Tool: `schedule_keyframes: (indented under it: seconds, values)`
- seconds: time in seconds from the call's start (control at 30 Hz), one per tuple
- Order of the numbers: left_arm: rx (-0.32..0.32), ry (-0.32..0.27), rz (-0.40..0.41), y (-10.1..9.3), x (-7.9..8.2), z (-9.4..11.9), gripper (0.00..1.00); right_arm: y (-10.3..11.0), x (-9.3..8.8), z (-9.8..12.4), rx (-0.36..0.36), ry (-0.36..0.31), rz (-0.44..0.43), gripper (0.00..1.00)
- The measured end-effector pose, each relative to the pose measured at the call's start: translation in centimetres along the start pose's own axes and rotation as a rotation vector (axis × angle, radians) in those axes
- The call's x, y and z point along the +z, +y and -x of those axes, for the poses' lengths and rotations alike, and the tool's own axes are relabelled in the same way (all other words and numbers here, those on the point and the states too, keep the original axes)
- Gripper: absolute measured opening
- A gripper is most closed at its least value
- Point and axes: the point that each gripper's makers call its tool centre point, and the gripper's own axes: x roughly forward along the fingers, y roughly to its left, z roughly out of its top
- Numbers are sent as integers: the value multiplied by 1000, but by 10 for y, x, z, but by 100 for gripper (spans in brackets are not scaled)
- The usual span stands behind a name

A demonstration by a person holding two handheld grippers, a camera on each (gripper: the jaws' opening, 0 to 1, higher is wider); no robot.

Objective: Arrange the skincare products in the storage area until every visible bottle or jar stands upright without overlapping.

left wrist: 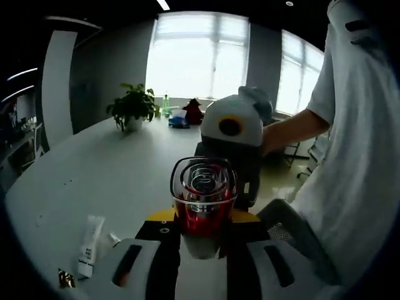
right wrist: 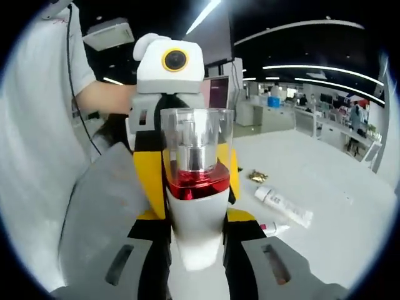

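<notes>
A broad white table in an open office carries the scene, with bright windows on its far side in the left gripper view and rows of desks under ceiling light strips in the right gripper view.

The thing in hand is a skincare bottle with a white body, a red metallic collar and a clear plastic cap over its pump. It is held up off the table between the two tools, which face each other across it. In the right gripper view the right gripper has its jaws closed against the white body from both sides, the bottle standing upright in the picture. In the left gripper view the left gripper looks along the same bottle from the cap end, with the white base sitting between its jaws; they appear closed on it too. Such a two-sided hold suggests a handover or a turning of the bottle so that it can be set down on its base.

Further out, a white squeeze tube lies flat on the table to the right, with a smaller white tube with a pink cap nearer and a crumpled gold wrapper beyond it. Those tubes are not upright yet. A potted green plant and some small items stand at the table's far edge, and a person in a white shirt is close on the right.
</notes>
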Motion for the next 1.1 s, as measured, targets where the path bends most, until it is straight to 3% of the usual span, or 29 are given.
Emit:
schedule_keyframes:
  seconds: [0.53,1.1]
  values:
    - [-25,99,16,29,-33,-32,23,-32,-46,-14,-60,68,-27,31]
    - [-10,129,35,61,-57,-49,23,-61,-76,-27,-94,147,-15,31]
